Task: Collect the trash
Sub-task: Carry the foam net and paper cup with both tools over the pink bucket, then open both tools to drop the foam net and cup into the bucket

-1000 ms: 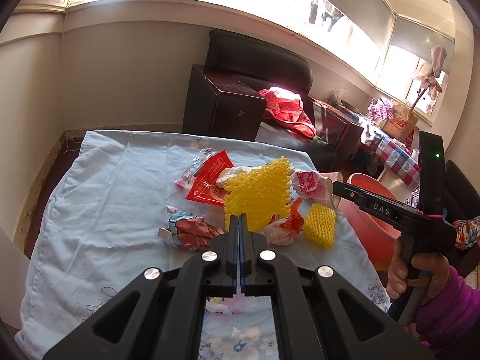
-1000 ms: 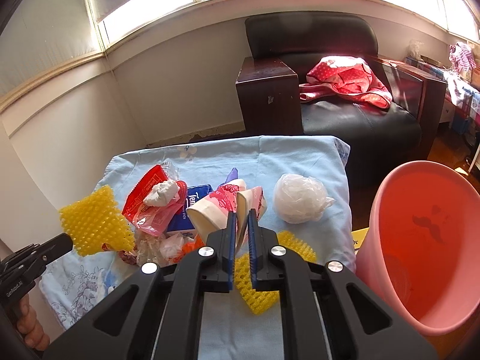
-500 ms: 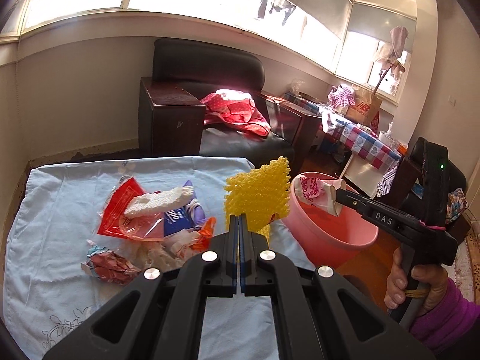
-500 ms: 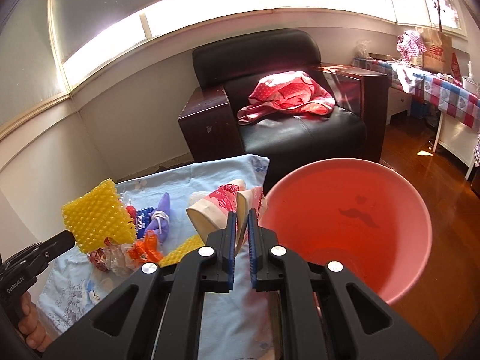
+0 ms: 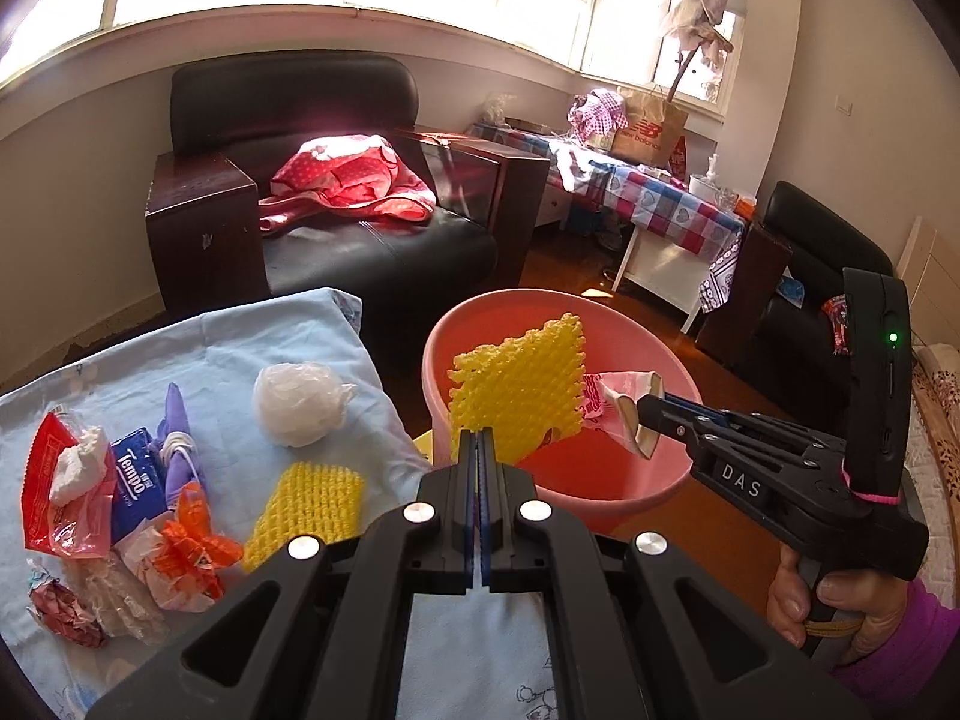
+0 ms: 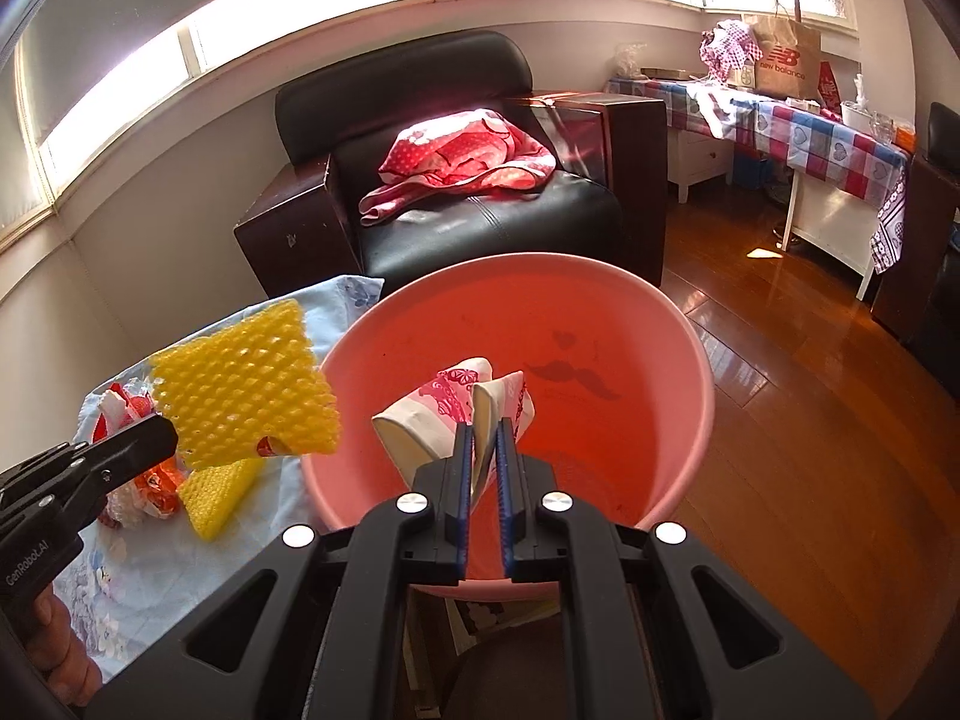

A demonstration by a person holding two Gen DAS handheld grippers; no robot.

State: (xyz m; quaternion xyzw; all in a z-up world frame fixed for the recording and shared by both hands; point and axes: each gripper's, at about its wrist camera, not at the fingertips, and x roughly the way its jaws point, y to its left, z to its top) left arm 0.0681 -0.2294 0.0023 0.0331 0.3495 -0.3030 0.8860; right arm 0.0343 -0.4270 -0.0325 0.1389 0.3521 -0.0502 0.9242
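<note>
The left gripper (image 5: 478, 441) is clamped on the lower edge of a yellow foam net (image 5: 519, 387), which stands up from the tight jaws and is seen against the open mouth of the pink basin (image 5: 618, 495). In the right wrist view the same net (image 6: 240, 399) is held at the basin's left rim (image 6: 336, 360), partly over the blue cloth (image 6: 156, 564). The right gripper (image 6: 483, 435) is closed on a crushed paper cup (image 6: 447, 414), whose flattened wall is pinched between the blue pads while its body sticks out ahead of the fingertips, above the basin's interior.

On the cloth, only the left wrist view shows the rest of the trash from left to right: a crumpled red-and-white wad (image 5: 60, 609), a red snack bag (image 5: 57, 480) with a white lump on it, a blue pack (image 5: 137, 483), a purple wrapper (image 5: 177, 447), an orange wrapper (image 5: 192, 546), a second yellow foam net (image 5: 309, 510) lying flat, and a white plastic ball (image 5: 297, 405). A moustache mark (image 6: 567, 375) inside the basin is seen only from the right wrist, along with the wooden floor (image 6: 810, 450).

"Tempo" can be read on the blue pack, "DAS" on the right gripper's body (image 5: 741, 486), "GenRobot.AI" on the left gripper's body (image 6: 27, 561), and "new balance" on a brown paper bag (image 6: 786, 60) on the far checked table (image 6: 828, 135).
</note>
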